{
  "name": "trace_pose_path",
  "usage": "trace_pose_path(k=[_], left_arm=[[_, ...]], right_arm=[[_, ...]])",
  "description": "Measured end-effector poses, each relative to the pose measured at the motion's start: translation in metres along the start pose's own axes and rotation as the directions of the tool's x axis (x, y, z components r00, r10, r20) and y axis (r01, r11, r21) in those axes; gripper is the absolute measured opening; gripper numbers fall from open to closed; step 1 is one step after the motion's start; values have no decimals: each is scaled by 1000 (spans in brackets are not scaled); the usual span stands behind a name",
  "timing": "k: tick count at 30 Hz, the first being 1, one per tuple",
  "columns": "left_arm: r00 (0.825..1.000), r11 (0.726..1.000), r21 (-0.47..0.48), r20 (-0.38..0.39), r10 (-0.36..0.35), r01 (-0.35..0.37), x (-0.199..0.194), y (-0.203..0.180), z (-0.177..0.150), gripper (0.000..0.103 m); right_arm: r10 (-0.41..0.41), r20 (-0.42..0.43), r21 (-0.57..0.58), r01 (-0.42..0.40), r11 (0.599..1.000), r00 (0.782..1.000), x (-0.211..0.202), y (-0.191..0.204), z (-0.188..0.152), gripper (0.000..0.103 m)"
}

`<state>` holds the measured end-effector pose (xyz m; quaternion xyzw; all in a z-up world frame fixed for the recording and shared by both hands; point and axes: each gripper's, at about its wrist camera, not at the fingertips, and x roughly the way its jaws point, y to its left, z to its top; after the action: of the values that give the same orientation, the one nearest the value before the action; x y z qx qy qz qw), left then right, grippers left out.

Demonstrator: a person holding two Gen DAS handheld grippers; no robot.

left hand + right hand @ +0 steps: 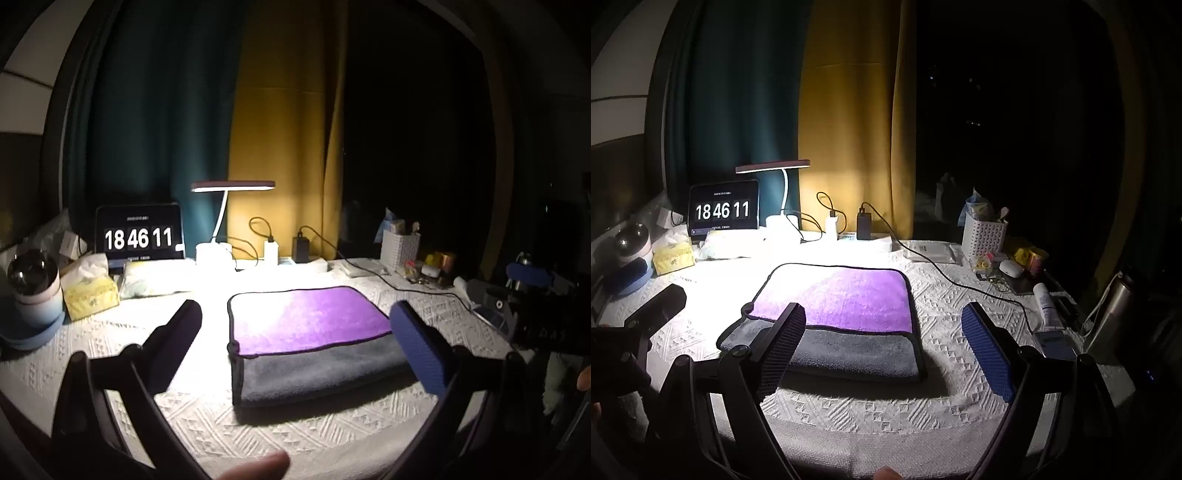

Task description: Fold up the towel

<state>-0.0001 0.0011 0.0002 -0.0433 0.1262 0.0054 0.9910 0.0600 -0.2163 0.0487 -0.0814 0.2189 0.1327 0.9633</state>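
Observation:
A purple and grey towel (310,332) lies folded flat on the white textured tablecloth (280,435), purple layer on top, grey layer showing at the near edge. It also shows in the right wrist view (834,317). My left gripper (295,343) is open and empty, held above the table just in front of the towel. My right gripper (882,347) is open and empty, also just in front of the towel, its left finger (779,350) over the towel's near left corner. The left gripper also shows at the left of the right wrist view (661,302).
A lit desk lamp (229,206), a clock screen (138,236) and chargers with cables (288,247) stand at the back. A tissue box (90,295) and a round device (33,291) are at the left. A white basket (984,236), small items and a bottle (1047,306) are at the right.

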Motion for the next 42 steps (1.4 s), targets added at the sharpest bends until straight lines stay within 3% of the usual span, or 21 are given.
trace_pose_path(k=[4,6,42], left_arm=[[1000,1000,-5,12,18,-18,-4,-4,-4,102],[999,999,-42,-31,9,-11,4,4,-3,102],[1000,1000,-23,-23,5,-5,6,2,-5,102]], right_arm=[[0,-8,4,0,1000,1000,1,-2,-1,89],[1,-14,-1,-1,1000,1000,3,-1,-2,89],[12,-24,11,-12,1000,1000,7,-1,-6,89]])
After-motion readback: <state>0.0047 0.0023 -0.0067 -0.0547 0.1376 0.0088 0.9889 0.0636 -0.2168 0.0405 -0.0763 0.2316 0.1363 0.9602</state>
